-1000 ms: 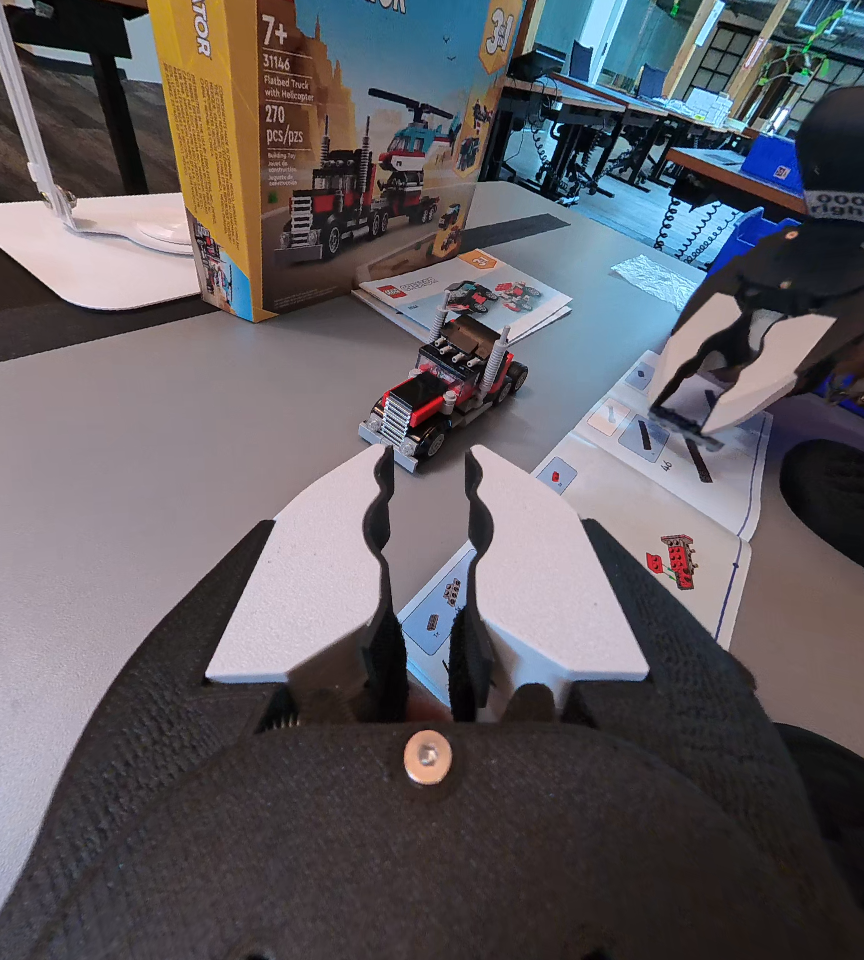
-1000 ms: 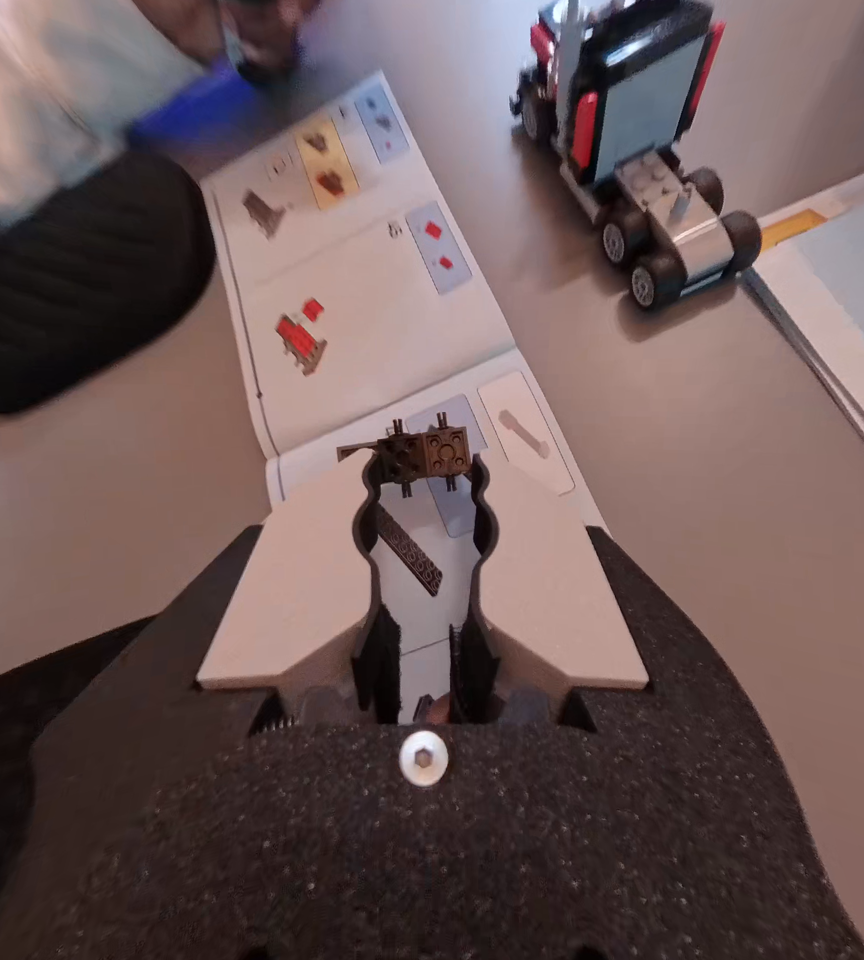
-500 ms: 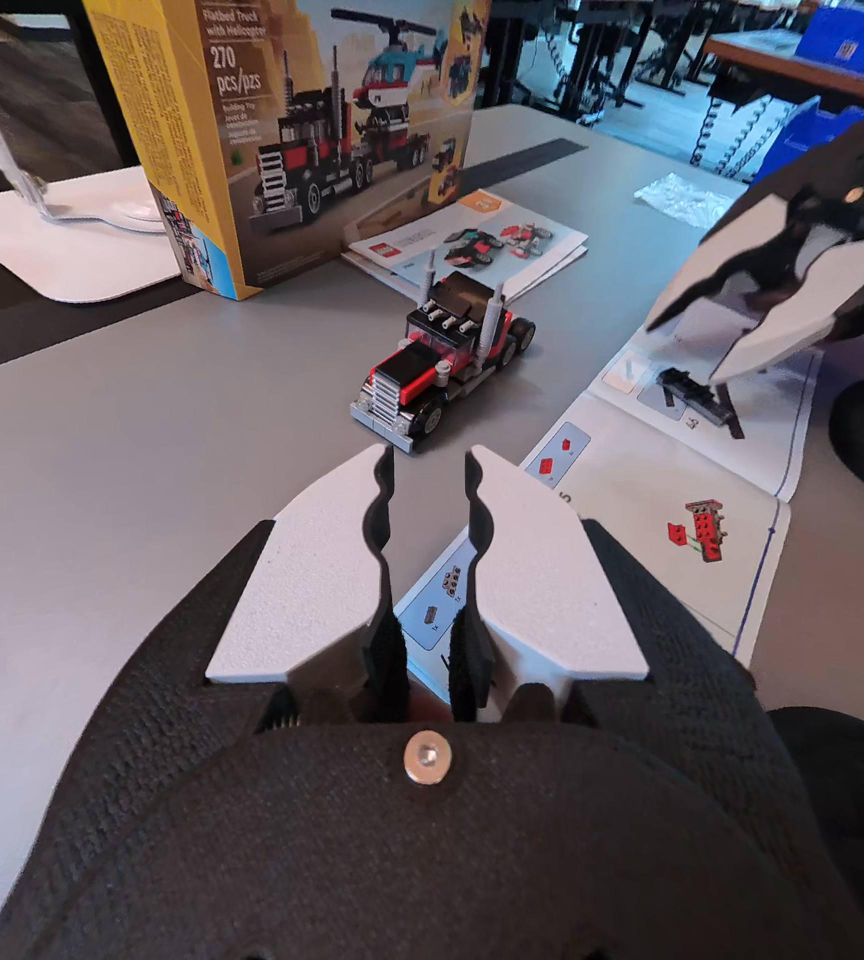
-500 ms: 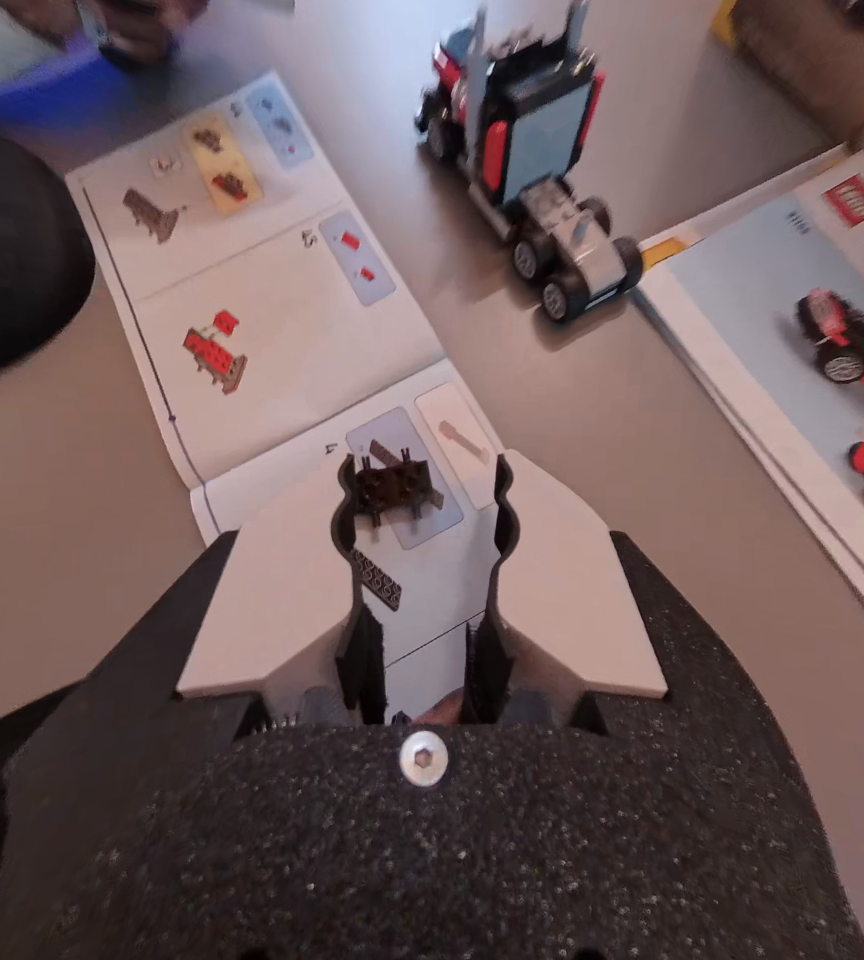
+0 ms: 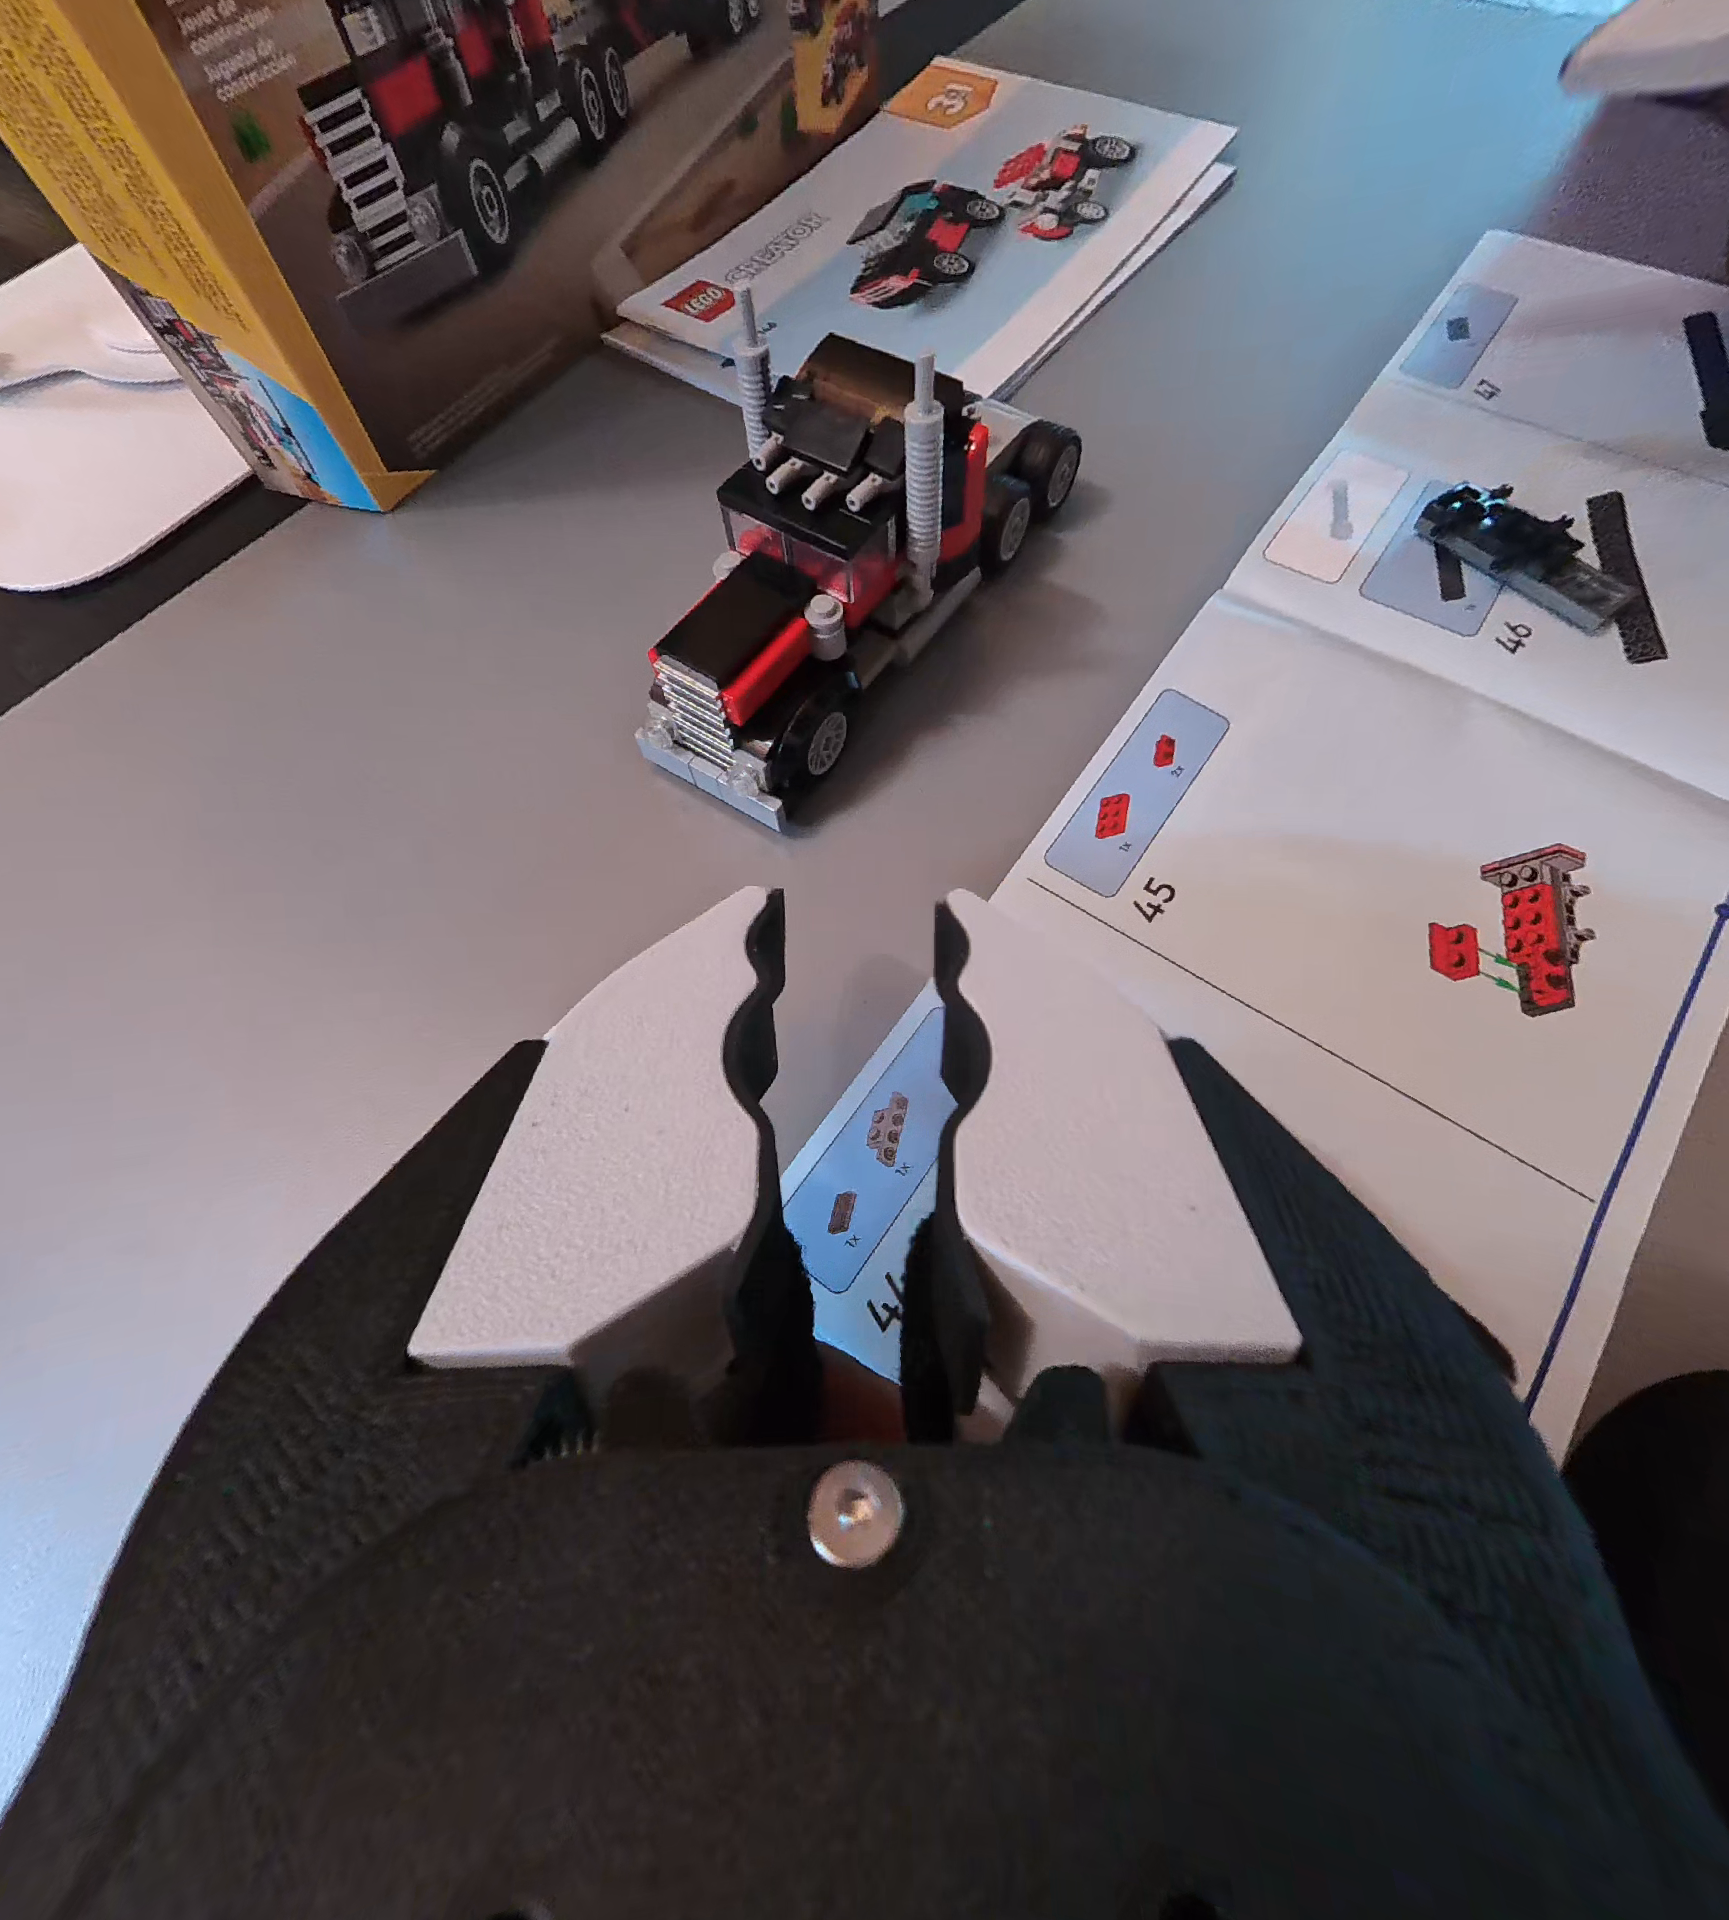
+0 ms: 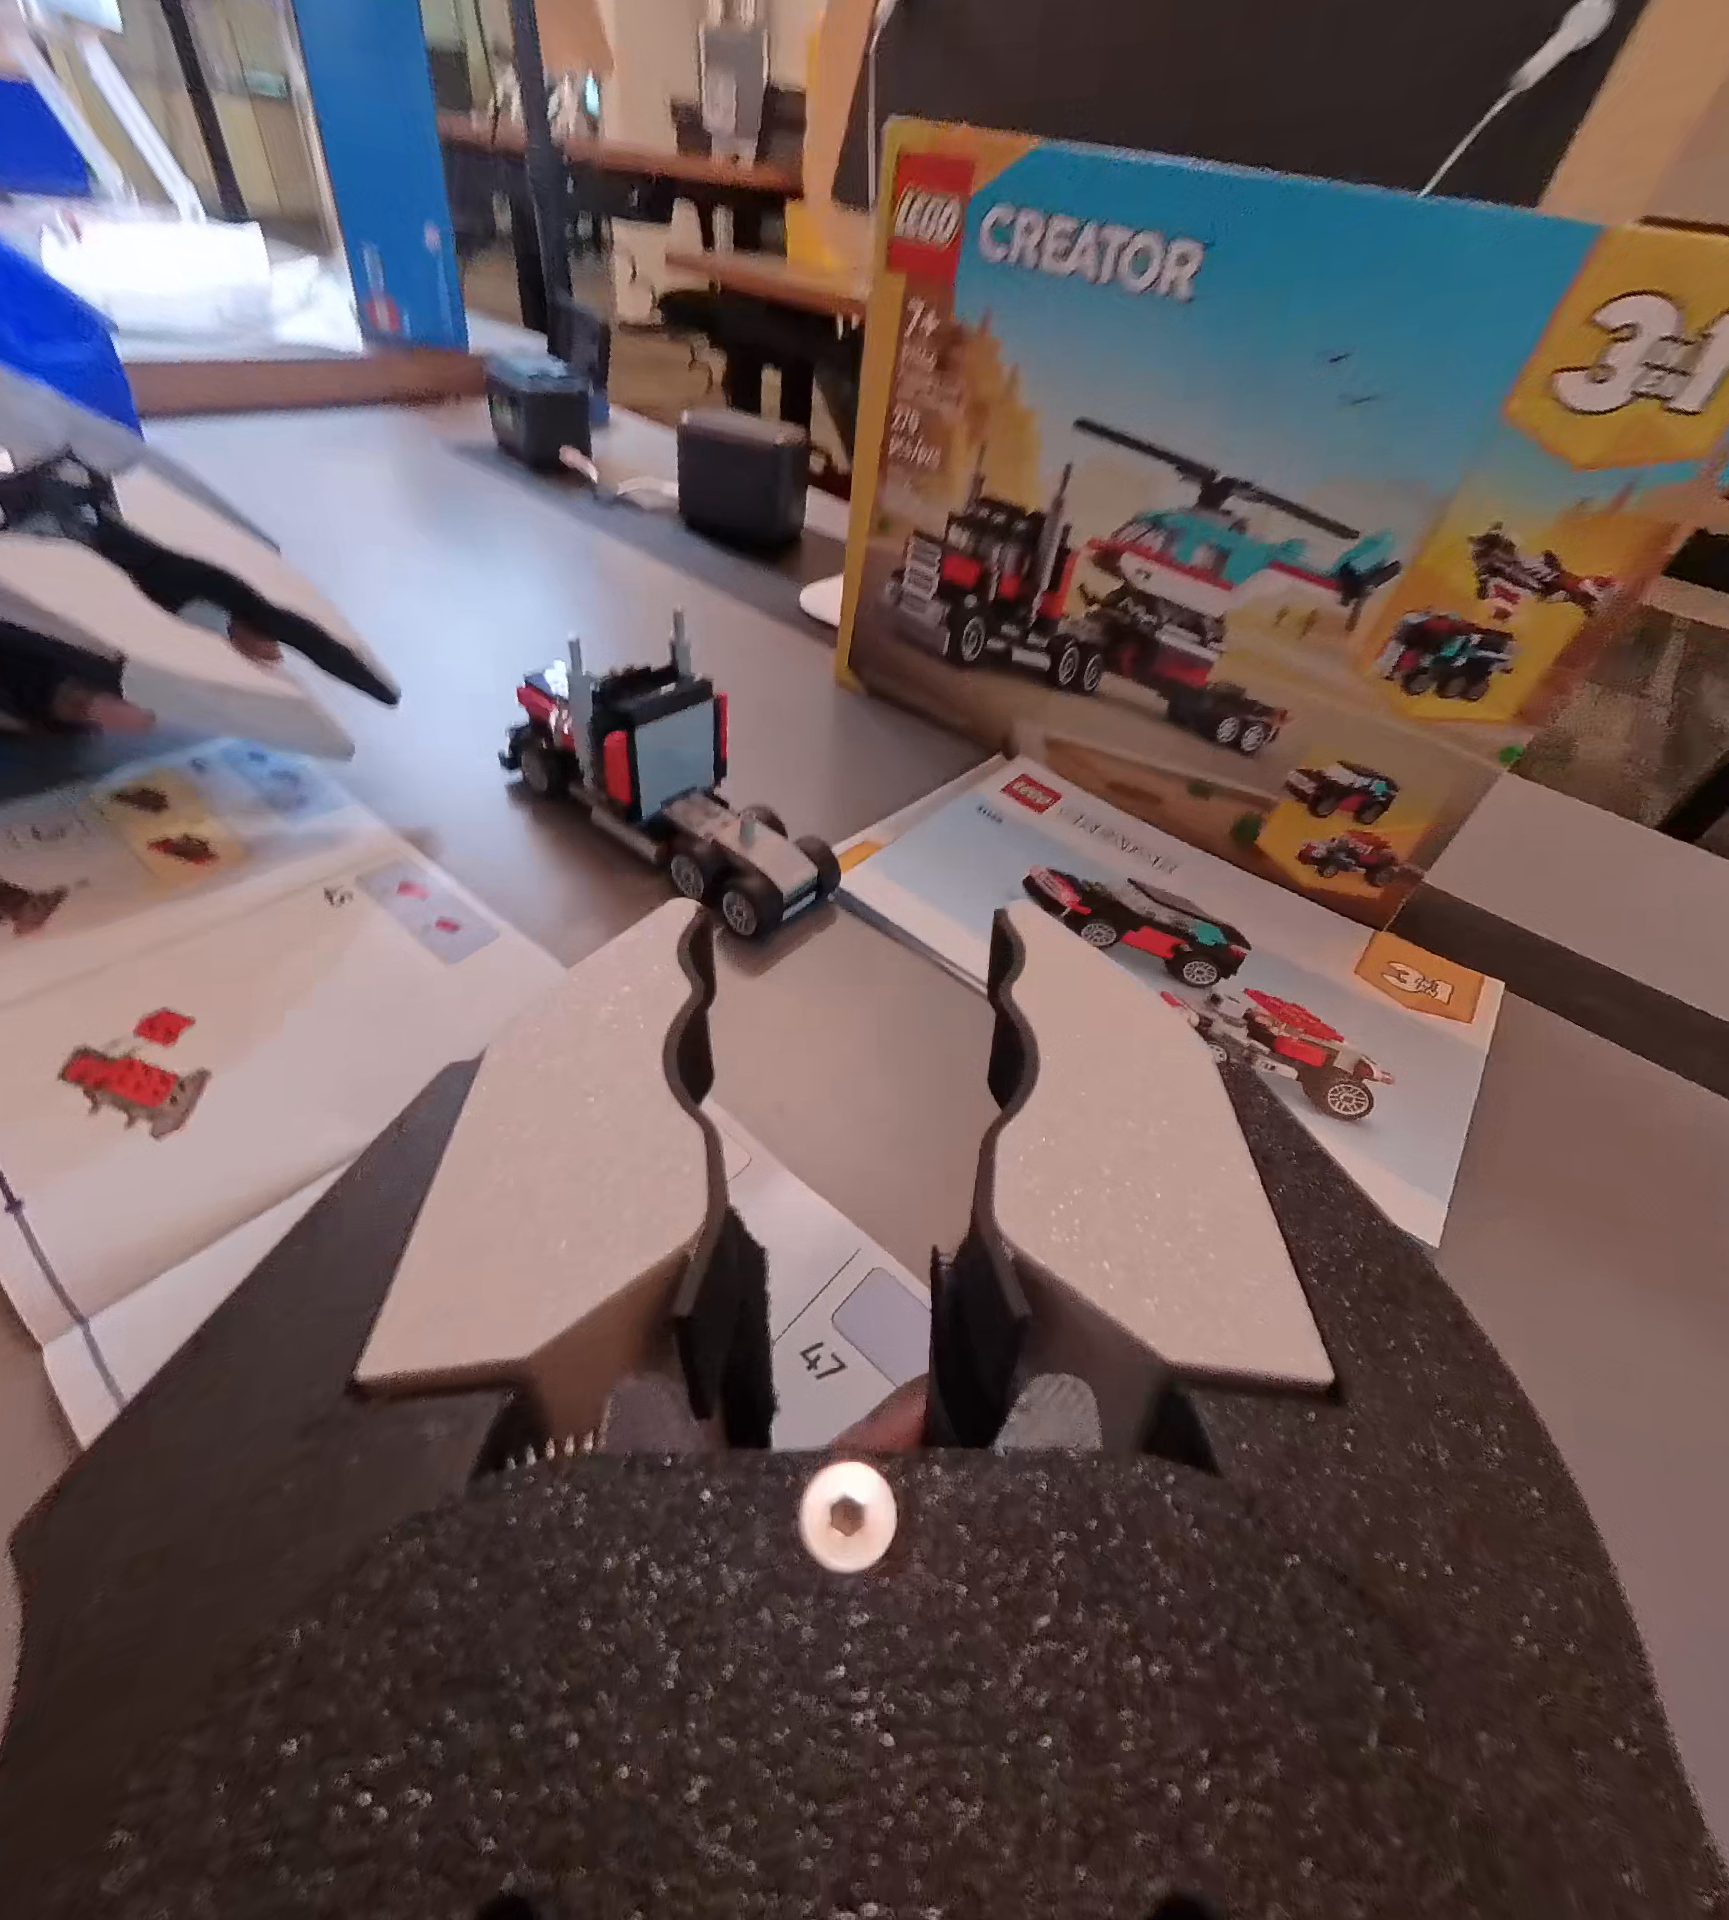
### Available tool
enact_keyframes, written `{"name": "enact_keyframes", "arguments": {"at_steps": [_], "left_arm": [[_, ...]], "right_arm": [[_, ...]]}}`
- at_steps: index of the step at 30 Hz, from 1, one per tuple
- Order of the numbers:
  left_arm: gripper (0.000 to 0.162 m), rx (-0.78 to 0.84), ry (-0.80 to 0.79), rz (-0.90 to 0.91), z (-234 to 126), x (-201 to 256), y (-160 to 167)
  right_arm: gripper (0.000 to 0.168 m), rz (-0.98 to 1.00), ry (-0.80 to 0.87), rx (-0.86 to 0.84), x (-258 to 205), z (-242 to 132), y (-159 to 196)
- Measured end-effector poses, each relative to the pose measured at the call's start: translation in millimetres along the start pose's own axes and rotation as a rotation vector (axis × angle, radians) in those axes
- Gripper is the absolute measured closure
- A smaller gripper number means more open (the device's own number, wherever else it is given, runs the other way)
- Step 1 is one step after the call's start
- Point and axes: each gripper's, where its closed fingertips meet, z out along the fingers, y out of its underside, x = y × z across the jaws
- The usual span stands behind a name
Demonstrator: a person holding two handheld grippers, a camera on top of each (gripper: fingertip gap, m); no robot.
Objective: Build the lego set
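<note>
Both claws hover empty over the grey table: the left gripper [image 5: 858,914] narrowly parted, the right gripper [image 6: 844,930] wider. Printed writing covers the upright cardboard set box [image 6: 1255,499] and open white instruction booklet [image 5: 1359,935].

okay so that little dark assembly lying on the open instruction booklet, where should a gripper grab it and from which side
Probably from above, fingers closing across the narrow width of the small dark assembly at its bulkier end. It lies flat and long on the open booklet, so only its sides offer flat faces. Avoid the loose black strip touching it. Both the left gripper and right gripper are open and empty.
</note>
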Motion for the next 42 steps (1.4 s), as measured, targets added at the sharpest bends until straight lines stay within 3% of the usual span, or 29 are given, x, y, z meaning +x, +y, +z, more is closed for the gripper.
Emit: {"name": "enact_keyframes", "arguments": {"at_steps": [7, 27, 34, 42], "left_arm": [[0.133, 0.012, 0.005, -0.017, -1.2, -1.0, -1.3], [0.124, 0.038, 0.003, -0.134, -3.2, -12.7, -3.7], [0.121, 0.074, 0.009, -0.168, -6.7, -15.2, -7.1], [0.121, 0.248, 0.088, -0.339, -24.7, -26.3, -21.1]], "right_arm": [[0.122, -0.01, -0.011, 0.092, 0.8, -7.7, -7.8], [0.119, -0.045, -0.053, 0.024, -8.5, 1.7, 4.5], [0.109, -0.098, -0.103, -0.018, -22.1, 6.1, 8.5], [0.094, -0.059, -0.098, -0.03, -20.0, 4.8, 11.5]]}}
